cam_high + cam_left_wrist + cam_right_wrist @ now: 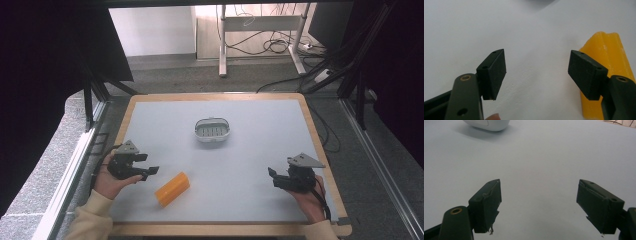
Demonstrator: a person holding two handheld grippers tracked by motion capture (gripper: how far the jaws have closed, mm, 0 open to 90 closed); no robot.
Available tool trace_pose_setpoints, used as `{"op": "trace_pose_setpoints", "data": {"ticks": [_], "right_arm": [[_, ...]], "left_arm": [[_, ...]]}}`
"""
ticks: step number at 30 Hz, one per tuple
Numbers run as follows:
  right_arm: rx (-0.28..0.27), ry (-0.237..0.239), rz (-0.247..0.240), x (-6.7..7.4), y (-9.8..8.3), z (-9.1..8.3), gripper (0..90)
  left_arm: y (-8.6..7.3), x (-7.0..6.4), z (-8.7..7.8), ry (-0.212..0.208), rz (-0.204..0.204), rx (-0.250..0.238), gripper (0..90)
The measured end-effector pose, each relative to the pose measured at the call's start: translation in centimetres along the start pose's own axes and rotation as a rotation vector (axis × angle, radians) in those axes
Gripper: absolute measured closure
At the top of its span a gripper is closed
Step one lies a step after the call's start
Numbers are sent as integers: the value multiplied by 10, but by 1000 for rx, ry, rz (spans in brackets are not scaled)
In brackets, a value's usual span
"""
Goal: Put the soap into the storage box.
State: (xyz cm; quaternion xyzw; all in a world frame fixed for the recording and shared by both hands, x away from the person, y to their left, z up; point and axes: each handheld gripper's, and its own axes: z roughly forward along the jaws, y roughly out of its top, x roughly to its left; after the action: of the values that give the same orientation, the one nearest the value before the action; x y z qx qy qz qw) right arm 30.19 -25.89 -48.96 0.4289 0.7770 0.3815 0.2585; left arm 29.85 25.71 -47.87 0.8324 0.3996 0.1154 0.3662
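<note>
An orange-yellow block (172, 188) lies on its side near the front of the grey mat. My left gripper (149, 172) hovers just to its left, open, with nothing between its jaws. In the left gripper view the block (610, 55) sits behind the right-hand jaw, outside the gap. A white oval dish with a slotted bottom (212, 129) rests at the mat's middle. My right gripper (273, 177) is at the front right, open over bare mat; the dish's edge (489, 124) appears far off in its view.
The grey mat (260, 130) lies on a wood-edged table (320, 150). Black frame posts stand at both sides. A desk's legs and loose cables are on the floor beyond the far edge.
</note>
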Motion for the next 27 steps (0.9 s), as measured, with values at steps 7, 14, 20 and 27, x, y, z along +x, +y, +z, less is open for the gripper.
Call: {"op": "trace_pose_setpoints", "data": {"ticks": [7, 14, 20, 27], "right_arm": [[13, -2, -1, -1, -2, 1, 202], [20, 11, 0, 1, -3, 2, 200], [22, 6, -15, 4, -3, 0, 199], [15, 19, -9, 4, -3, 1, 199]], "left_arm": [[1, -4, 0, 14, 13, 2, 324], [5, -8, -6, 8, 23, -3, 328], [9, -17, -9, 9, 44, -2, 327], [13, -25, -14, -29, 45, 0, 325]]}}
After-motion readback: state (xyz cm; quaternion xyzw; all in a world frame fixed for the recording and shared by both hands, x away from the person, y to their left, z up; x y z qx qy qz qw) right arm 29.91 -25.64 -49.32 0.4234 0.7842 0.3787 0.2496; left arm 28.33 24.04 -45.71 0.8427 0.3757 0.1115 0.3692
